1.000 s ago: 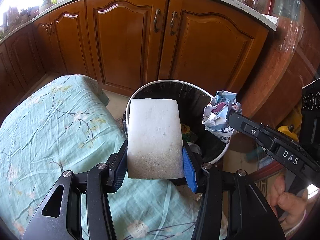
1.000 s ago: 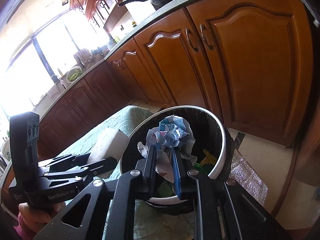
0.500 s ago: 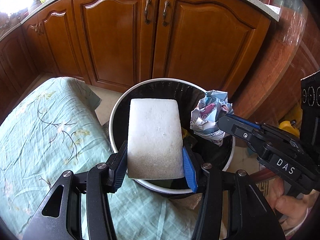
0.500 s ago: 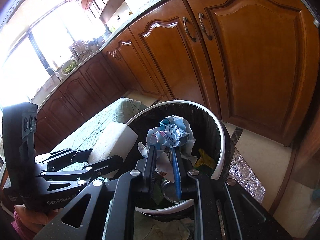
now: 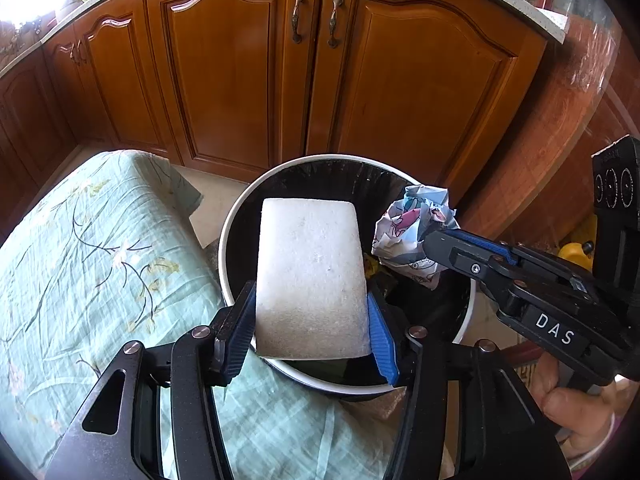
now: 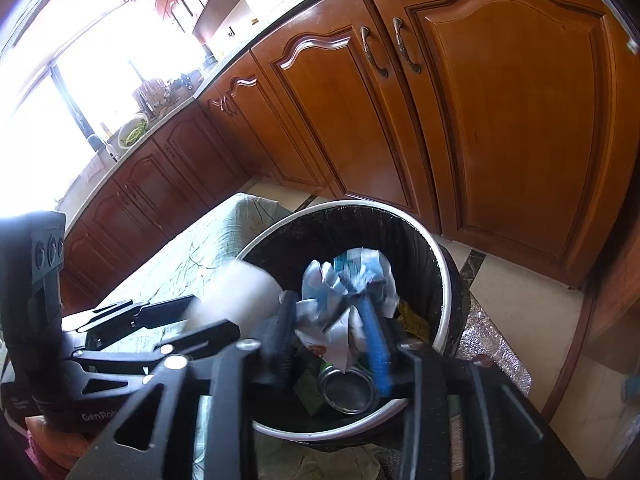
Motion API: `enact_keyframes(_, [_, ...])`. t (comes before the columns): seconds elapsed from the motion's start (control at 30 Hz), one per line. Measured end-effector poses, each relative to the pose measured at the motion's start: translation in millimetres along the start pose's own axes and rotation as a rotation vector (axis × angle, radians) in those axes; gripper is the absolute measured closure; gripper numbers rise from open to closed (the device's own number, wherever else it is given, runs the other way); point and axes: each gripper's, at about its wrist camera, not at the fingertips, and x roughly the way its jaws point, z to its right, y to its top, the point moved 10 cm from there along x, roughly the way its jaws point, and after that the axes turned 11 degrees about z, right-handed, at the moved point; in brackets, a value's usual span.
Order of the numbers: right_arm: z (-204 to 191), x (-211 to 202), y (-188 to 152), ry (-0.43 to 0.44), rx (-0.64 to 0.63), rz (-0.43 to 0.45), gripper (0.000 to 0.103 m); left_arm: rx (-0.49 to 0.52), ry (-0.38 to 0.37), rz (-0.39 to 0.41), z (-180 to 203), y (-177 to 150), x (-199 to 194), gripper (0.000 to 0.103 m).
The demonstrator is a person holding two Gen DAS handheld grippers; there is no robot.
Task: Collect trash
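My left gripper (image 5: 312,328) is shut on a white foam block (image 5: 310,276) and holds it over the open trash bin (image 5: 240,216), which has a white rim and black liner. My right gripper (image 6: 332,332) is shut on a crumpled printed paper ball (image 6: 348,284), also over the bin (image 6: 444,320). The paper ball (image 5: 408,228) and the right gripper (image 5: 436,240) show at the right of the left wrist view. The left gripper and the block (image 6: 236,292) show at the left of the right wrist view. A metal can (image 6: 348,392) and other rubbish lie inside the bin.
Brown wooden cabinet doors (image 5: 248,80) stand right behind the bin. A table with a green flowered cloth (image 5: 80,264) lies left of the bin, touching its rim. Tiled floor (image 6: 520,304) runs to the right. A yellow object (image 5: 576,252) sits at far right.
Both grippers have moved forward and lower over the bin, each still holding its item. The bin's inside shows more fully now.
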Motion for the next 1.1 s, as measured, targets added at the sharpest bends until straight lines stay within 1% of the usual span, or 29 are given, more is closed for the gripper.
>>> enact_keyframes(0.03, [0.9,-0.9,0.6,0.000,0.004,0.004,0.054,-0.001,0.000,-0.005,0.2,-0.5,0.2,0.045])
enact_keyframes(0.07, [1.6,-2.3,0.9,0.000,0.008,0.007,0.053,-0.003,0.004,-0.007,-0.4,-0.9,0.0,0.036])
enact_keyframes(0.1, [1.9,-3.9,1.1,0.001,0.014,0.011,0.052,-0.005,0.006,-0.001,-1.2,-0.8,-1.5,0.032])
enact_keyframes(0.27, [-1.7,-14.8,-2.6,0.019,0.039,0.035,0.039,-0.009,0.018,0.019,-5.4,-4.2,-11.4,0.028])
enact_keyframes(0.33, [-3.4,-20.3,-4.3,0.028,0.057,0.051,0.027,-0.021,0.022,0.030,-9.1,-7.0,-17.4,0.028])
enact_keyframes(0.37, [-4.6,-23.8,-5.7,0.032,0.066,0.062,0.025,-0.031,0.024,0.037,-11.6,-9.2,-21.1,0.028])
enact_keyframes(0.43, [-8.4,-29.8,-10.0,0.037,0.081,0.080,0.015,-0.056,0.024,0.054,-16.7,-14.8,-29.3,0.026])
enact_keyframes(0.47, [-11.3,-33.3,-13.6,0.042,0.084,0.088,0.013,-0.073,0.025,0.063,-19.0,-18.5,-33.8,0.025])
enact_keyframes(0.6, [-26.8,-45.4,-28.9,0.047,0.074,0.116,0.011,-0.152,0.026,0.093,-30.5,-35.4,-50.5,0.022])
enact_keyframes(0.67, [-33.8,-54.3,-35.8,0.052,0.071,0.148,0.010,-0.184,0.029,0.104,-35.3,-45.9,-59.1,0.021])
enact_keyframes(0.73, [-42.3,-62.5,-42.8,0.046,0.053,0.178,0.005,-0.212,0.024,0.115,-38.1,-54.9,-68.6,0.021])
enact_keyframes(0.9, [-53.4,-78.1,-59.8,0.026,0.042,0.236,0.001,-0.228,0.052,0.188,-49.8,-72.5,-101.4,0.018])
enact_keyframes(0.97, [-56.8,-82.7,-66.6,0.002,0.022,0.257,0.001,-0.242,0.069,0.225,-56.3,-79.3,-115.2,0.016])
enact_keyframes(1.1, [-69.2,-90.8,-75.9,-0.027,-0.042,0.284,0.000,-0.302,0.104,0.319,-72.0,-94.5,-140.8,0.001])
